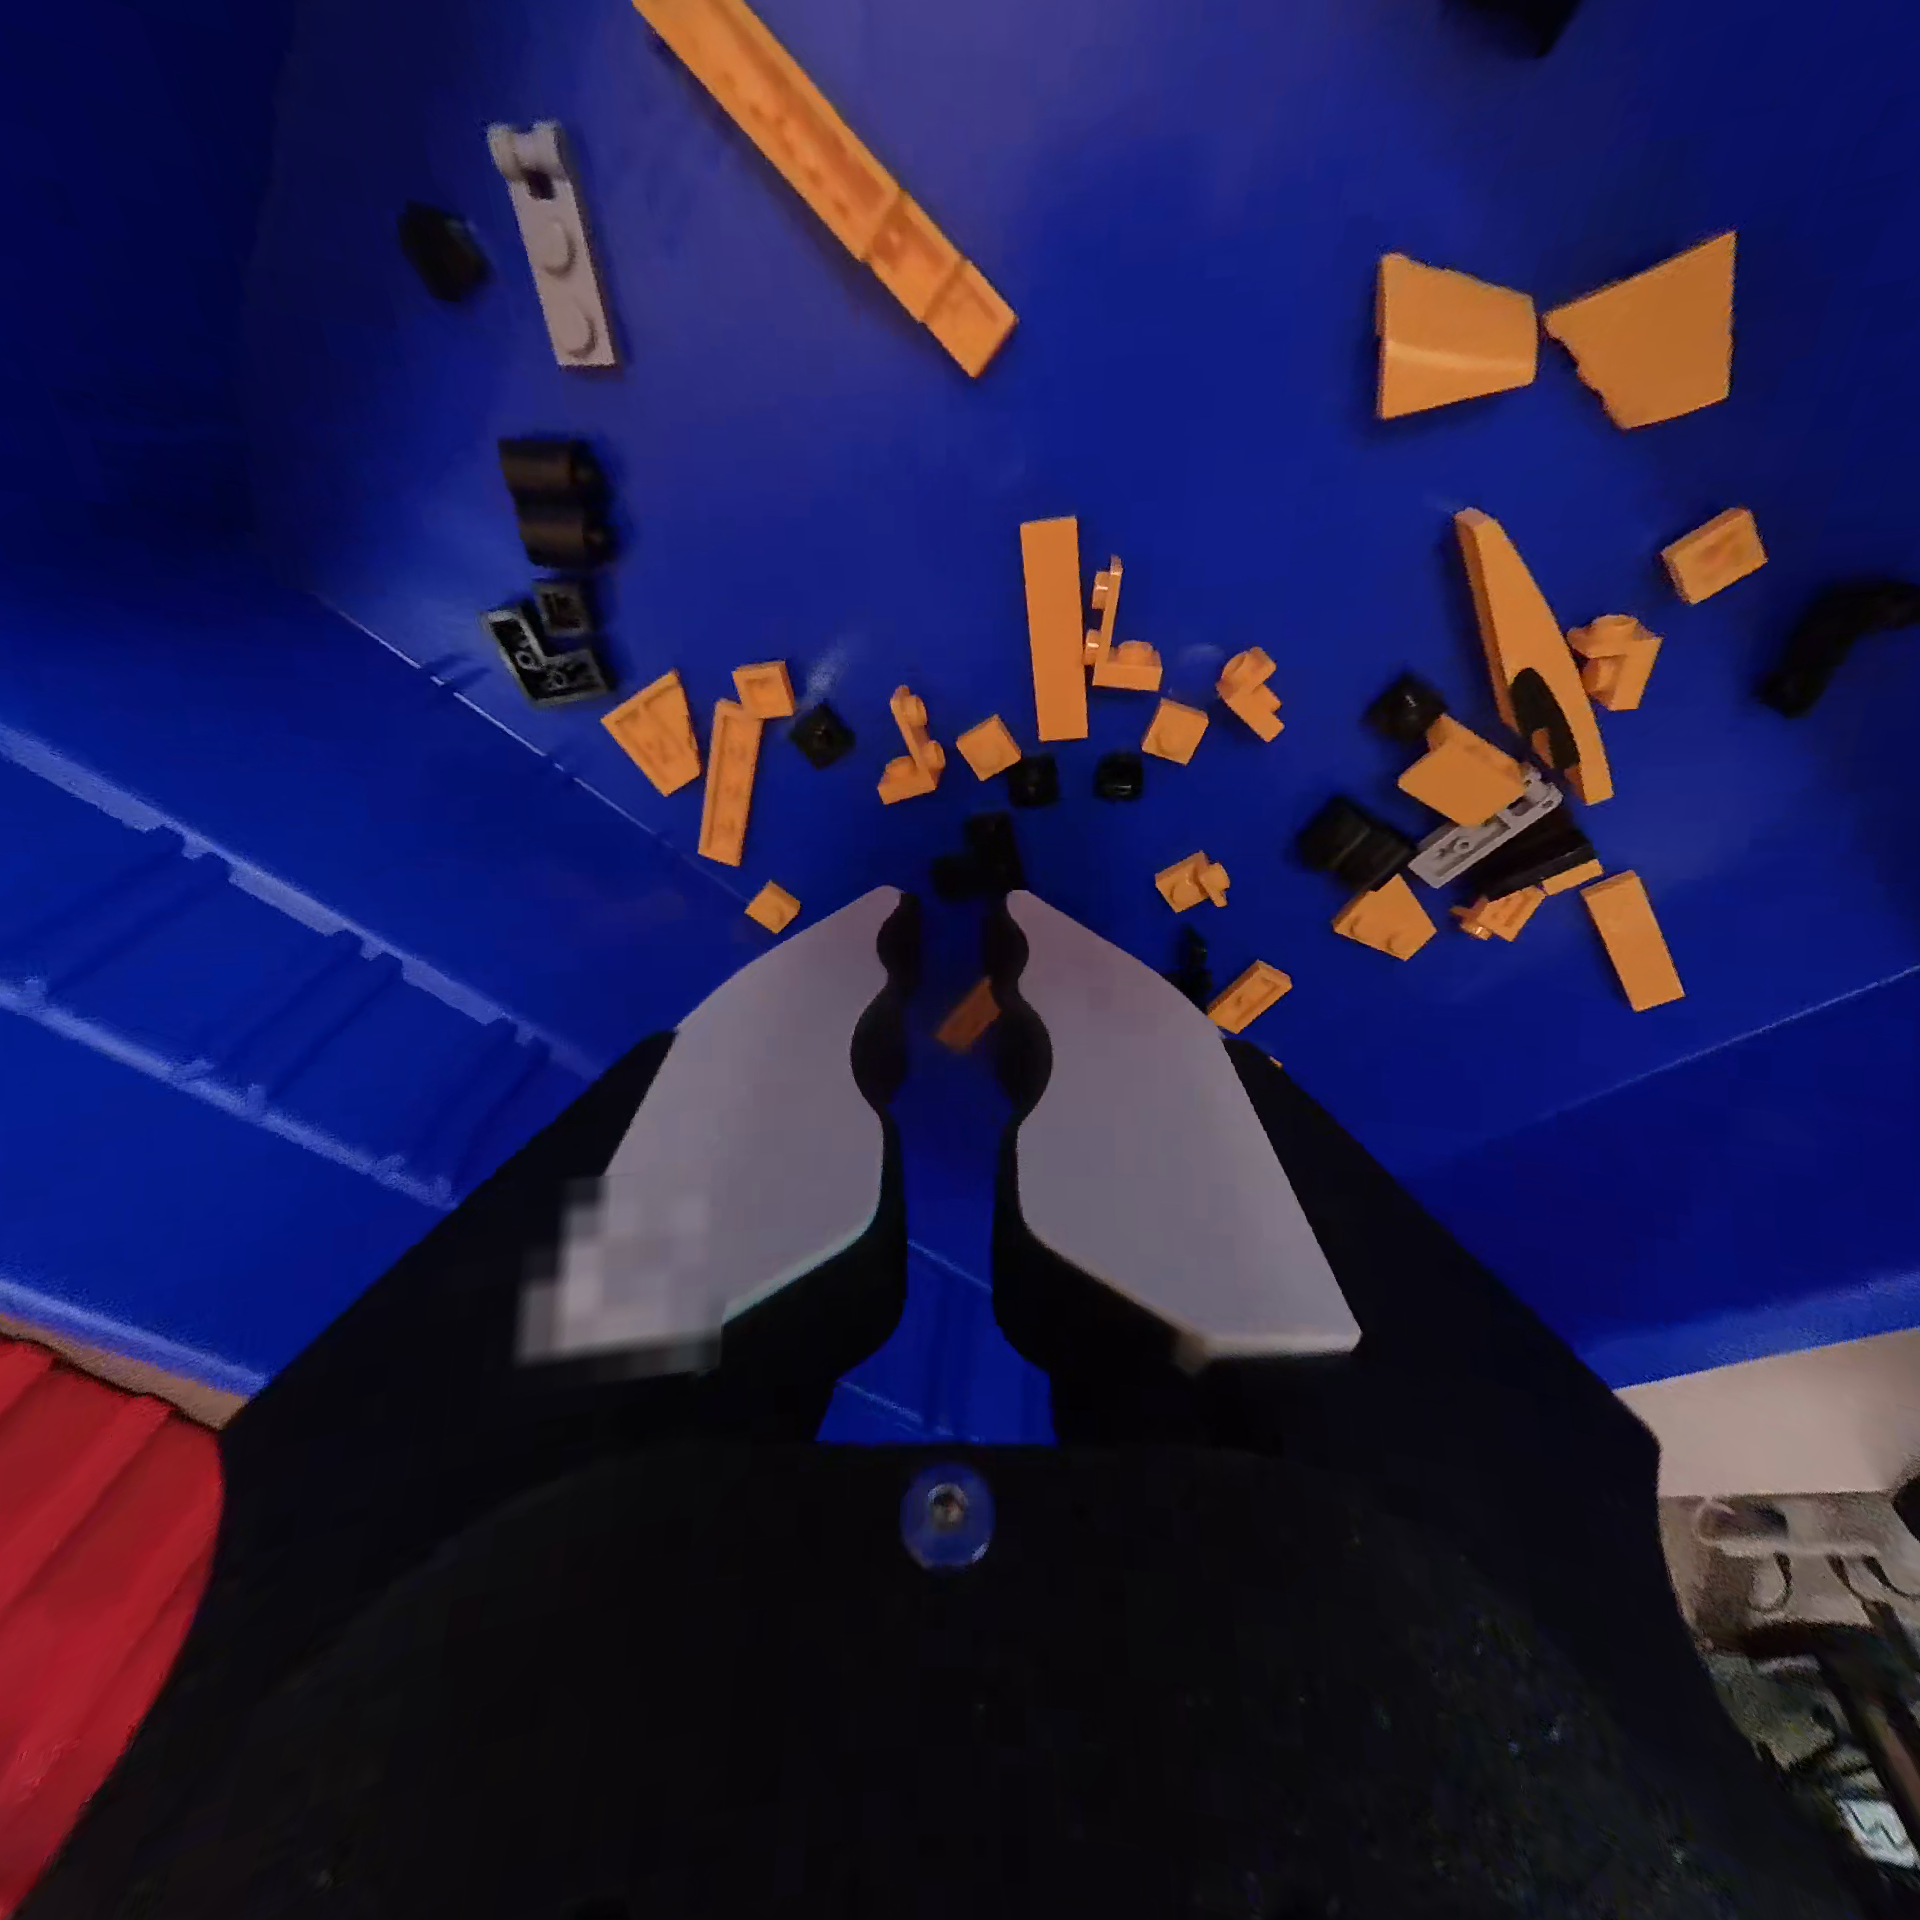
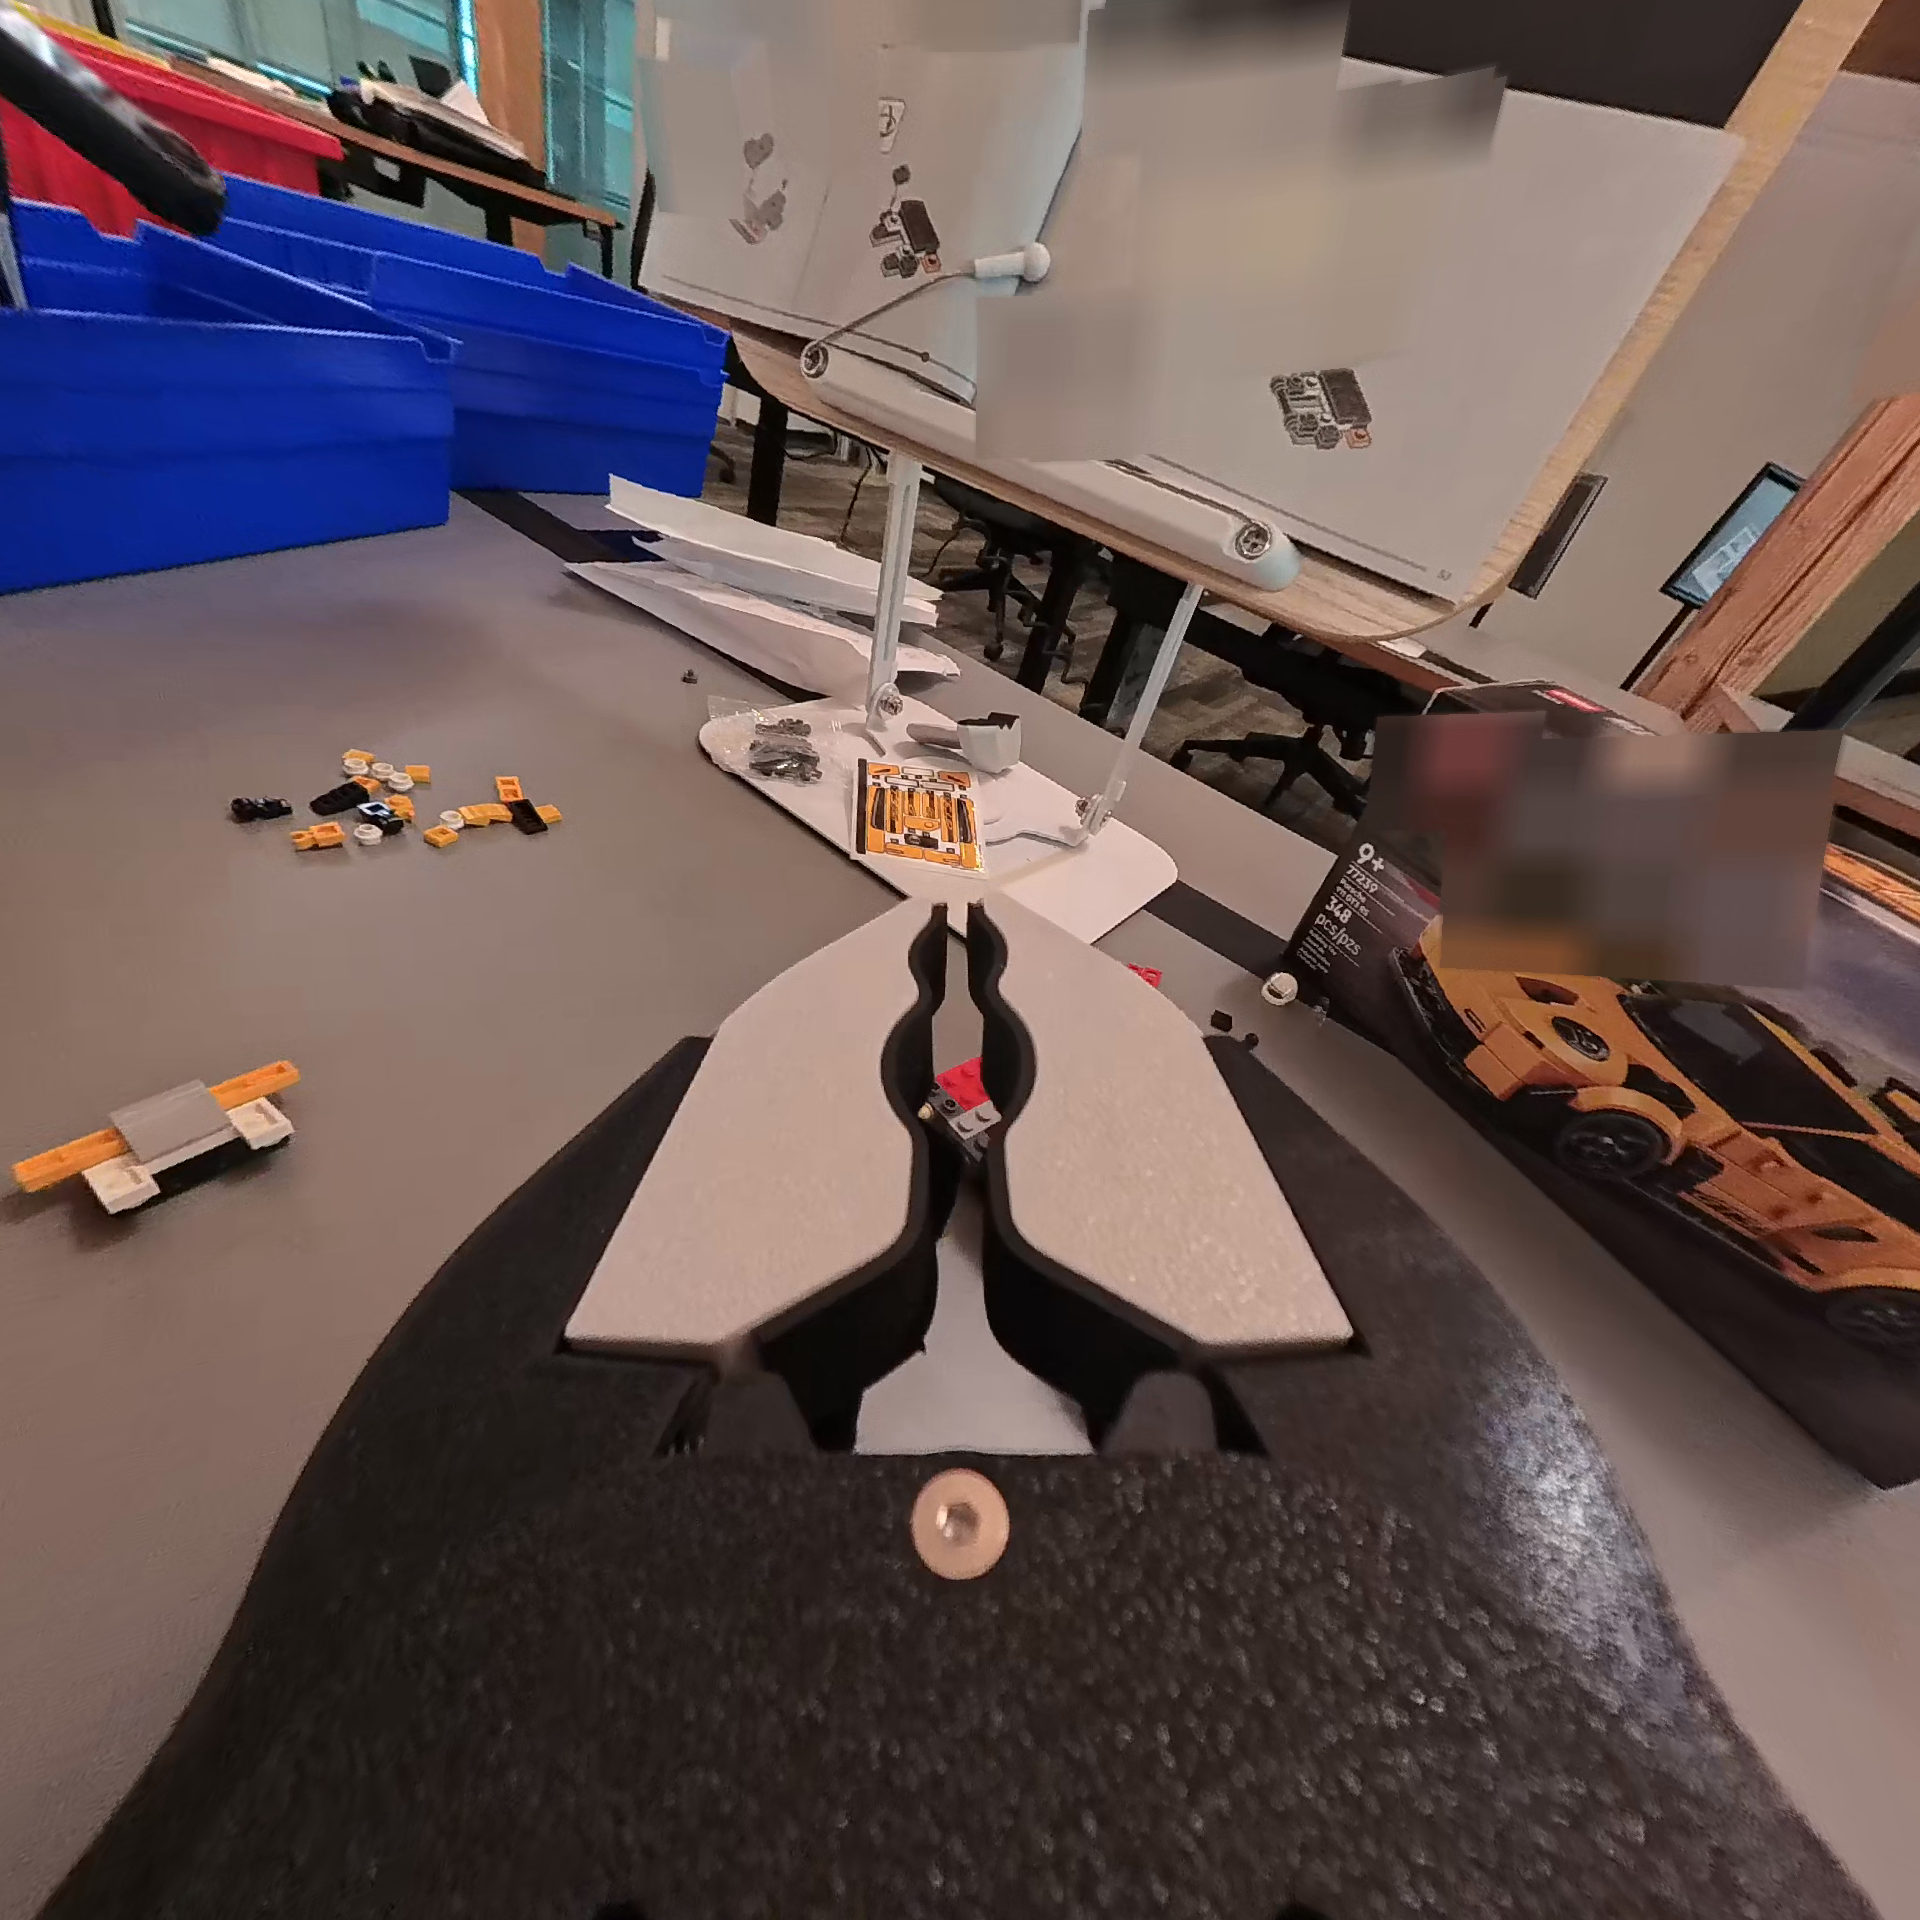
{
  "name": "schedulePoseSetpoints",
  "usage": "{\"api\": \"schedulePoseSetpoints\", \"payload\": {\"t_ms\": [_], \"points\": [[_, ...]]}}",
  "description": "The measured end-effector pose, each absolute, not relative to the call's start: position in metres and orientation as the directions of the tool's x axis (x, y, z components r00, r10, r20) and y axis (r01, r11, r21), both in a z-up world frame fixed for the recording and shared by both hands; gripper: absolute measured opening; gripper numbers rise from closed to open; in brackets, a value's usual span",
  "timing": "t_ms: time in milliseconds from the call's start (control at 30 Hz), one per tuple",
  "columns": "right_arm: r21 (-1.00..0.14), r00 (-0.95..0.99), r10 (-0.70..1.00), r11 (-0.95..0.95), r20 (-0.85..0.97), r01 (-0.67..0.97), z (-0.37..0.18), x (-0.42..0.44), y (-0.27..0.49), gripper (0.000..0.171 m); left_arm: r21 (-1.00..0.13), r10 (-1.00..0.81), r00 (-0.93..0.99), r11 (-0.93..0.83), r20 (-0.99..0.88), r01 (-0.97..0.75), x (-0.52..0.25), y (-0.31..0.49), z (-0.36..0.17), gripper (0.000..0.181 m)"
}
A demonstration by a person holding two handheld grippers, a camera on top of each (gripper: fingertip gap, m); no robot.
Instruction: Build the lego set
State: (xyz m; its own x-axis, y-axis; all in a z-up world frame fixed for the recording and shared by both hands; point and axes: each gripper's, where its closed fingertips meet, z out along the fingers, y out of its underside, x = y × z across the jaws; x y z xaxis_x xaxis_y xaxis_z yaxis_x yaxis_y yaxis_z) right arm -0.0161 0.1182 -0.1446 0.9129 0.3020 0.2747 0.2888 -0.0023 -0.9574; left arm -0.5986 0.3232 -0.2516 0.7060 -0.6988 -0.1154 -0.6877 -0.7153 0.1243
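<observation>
In the left wrist view my left gripper point(image 1: 958, 904) hangs over a blue bin point(image 1: 1247, 1143) that holds several loose orange and black Lego pieces. Its jaws stand a little apart and hold nothing. A small black piece point(image 1: 982, 847) lies just beyond the fingertips, and a small orange piece point(image 1: 966, 1013) shows on the bin floor in the gap between the fingers. In the right wrist view my right gripper point(image 2: 956, 914) is shut on a small grey and red brick assembly point(image 2: 961, 1107), held deep between the fingers above the grey table point(image 2: 416, 1039).
On the table lie an orange, grey and white sub-assembly point(image 2: 156, 1138), a pile of small pieces point(image 2: 395, 800), a sticker sheet point(image 2: 920, 821) on the white base of the booklet stand point(image 2: 1081, 873), the set box point(image 2: 1662, 1091), white bags point(image 2: 748, 582) and blue bins point(image 2: 208, 436). My hands' fingertips stand some 65 cm from each other.
</observation>
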Motion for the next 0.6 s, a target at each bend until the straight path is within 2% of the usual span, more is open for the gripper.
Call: {"api": "schedulePoseSetpoints", "payload": {"t_ms": [100, 433, 600], "points": [[-0.956, 0.912, 0.302, -0.004, 0.277, 0.292, -0.146, -0.016, 0.119, 0.003, 0.158, -0.694, 0.715, -0.718, -0.084, -0.678, -0.6, 0.321, -0.256, 0.022], [-0.958, 0.914, 0.301, -0.007, 0.271, 0.286, -0.147, -0.014, 0.119, 0.003, 0.194, -0.684, 0.73, -0.718, -0.016, -0.669, -0.595, 0.32, -0.261, 0.018], [-0.96, 0.914, 0.303, 0.012, 0.27, 0.279, -0.141, -0.014, 0.117, 0.003, 0.155, -0.69, 0.723, -0.719, -0.039, -0.678, -0.593, 0.312, -0.25, 0.018]]}}
